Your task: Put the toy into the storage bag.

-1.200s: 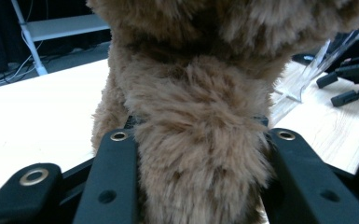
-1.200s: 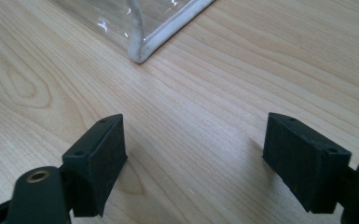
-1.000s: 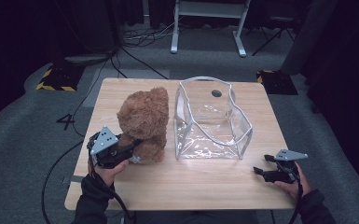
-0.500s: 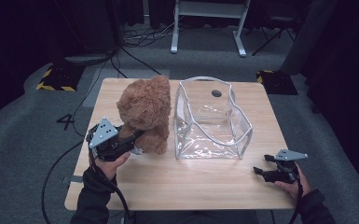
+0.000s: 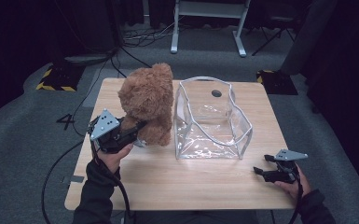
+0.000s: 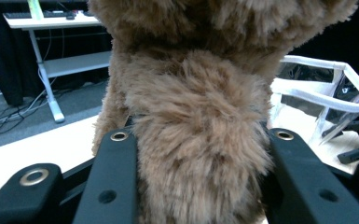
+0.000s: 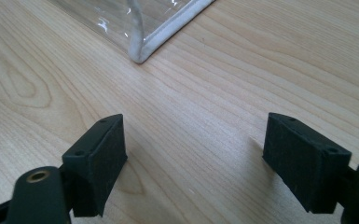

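Two jaws of the left gripper (image 5: 137, 133) pinch the teddy bear (image 5: 148, 102) low on its plush body, fur bulging between them. It looks light and soft, so a deep squeeze on the torso should hold where loose fur might slip. Just to that gripper's right stands the clear bag (image 5: 212, 119), mouth open upward; its thin rim probably buckles if bumped. The right gripper (image 5: 265, 171) rests with jaws apart and empty, over bare table (image 5: 168, 186).

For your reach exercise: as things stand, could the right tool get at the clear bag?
Probably yes. The right tool is open and holds nothing, and bare table lies between it and the near corner of the bag. The bear, held in the left tool, is on the bag's far side.
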`<control>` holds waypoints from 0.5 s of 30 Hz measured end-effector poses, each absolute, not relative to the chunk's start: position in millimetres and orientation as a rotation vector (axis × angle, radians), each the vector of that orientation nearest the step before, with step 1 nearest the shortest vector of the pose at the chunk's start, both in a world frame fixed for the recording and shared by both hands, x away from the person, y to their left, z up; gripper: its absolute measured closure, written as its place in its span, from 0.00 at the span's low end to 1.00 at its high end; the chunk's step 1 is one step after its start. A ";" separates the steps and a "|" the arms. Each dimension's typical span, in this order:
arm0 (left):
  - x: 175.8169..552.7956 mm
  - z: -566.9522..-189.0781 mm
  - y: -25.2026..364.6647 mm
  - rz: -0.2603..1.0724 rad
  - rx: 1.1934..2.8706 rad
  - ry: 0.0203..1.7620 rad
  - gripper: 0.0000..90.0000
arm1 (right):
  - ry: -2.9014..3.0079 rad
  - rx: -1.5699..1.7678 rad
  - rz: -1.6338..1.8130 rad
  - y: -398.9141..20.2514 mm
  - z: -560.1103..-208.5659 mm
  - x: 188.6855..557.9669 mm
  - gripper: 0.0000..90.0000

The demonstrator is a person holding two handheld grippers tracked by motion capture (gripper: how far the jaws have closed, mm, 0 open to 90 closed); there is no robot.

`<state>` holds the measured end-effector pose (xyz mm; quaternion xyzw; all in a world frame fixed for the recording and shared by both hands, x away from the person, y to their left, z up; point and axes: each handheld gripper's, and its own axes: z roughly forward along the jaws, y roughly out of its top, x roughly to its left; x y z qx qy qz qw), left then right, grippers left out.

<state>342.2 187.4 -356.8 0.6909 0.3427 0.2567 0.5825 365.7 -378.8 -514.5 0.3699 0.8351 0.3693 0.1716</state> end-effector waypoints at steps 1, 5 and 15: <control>343.5 -352.9 185.8 0.606 1.603 0.795 0.69 | 2.370 1.053 1.048 -378.8 -514.4 365.6 0.24; 345.3 -347.0 183.2 0.608 1.586 0.784 0.69 | 2.370 1.053 1.048 -378.8 -514.4 365.5 0.24; 359.4 -320.9 161.1 0.621 1.581 0.741 0.69 | 2.370 1.053 1.048 -378.8 -514.4 365.6 0.24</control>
